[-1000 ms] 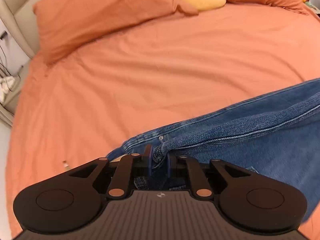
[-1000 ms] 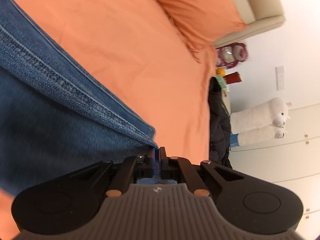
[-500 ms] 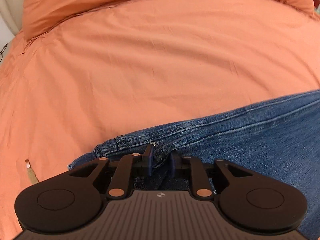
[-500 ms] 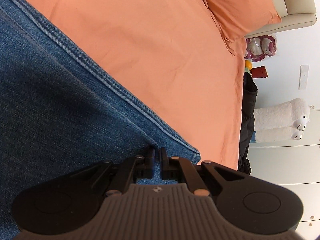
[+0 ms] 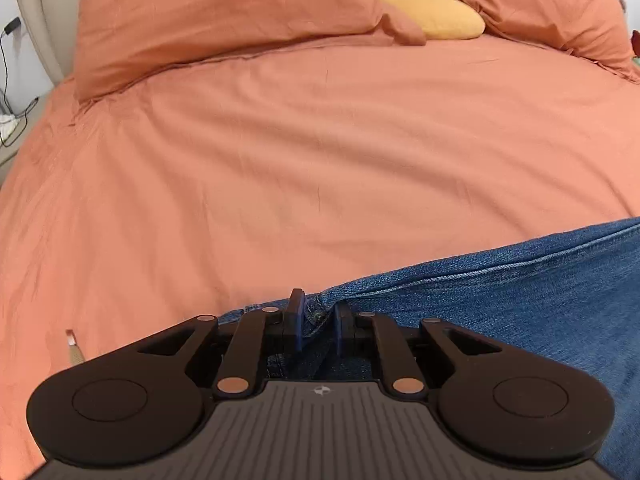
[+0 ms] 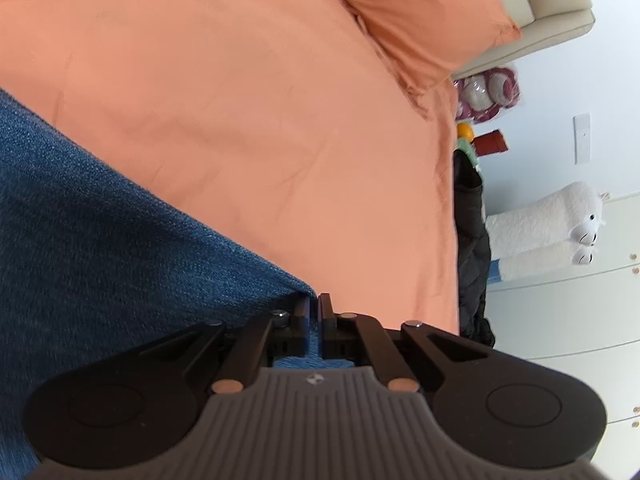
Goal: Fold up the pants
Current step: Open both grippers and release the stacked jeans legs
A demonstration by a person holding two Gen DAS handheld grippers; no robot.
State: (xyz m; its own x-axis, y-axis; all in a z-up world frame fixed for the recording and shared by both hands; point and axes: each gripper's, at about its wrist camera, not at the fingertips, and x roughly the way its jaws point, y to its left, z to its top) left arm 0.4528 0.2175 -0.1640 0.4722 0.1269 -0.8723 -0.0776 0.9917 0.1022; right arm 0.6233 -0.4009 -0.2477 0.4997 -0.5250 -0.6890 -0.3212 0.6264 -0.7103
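Observation:
Blue denim pants [image 5: 500, 292] lie across the orange bed sheet [image 5: 280, 168], running from the bottom centre to the right in the left wrist view. My left gripper [image 5: 319, 310] is shut on the pants' edge near a seam. In the right wrist view the pants [image 6: 100, 240] fill the left side. My right gripper [image 6: 314, 306] is shut on a corner of the denim, at the cloth's edge over the sheet [image 6: 260, 120].
Two orange pillows [image 5: 208, 12] and a yellow cushion [image 5: 432, 8] lie at the headboard. A small tag [image 5: 72, 344] lies on the sheet at left. Beyond the bed's right edge are a dark garment [image 6: 472, 240], a white plush toy [image 6: 548, 220] and white cupboards.
Both grippers have stayed shut on the pants and moved with them over the sheet. The left view has tilted up, so the pillows show again. The right-hand denim corner now sits lower and flatter.

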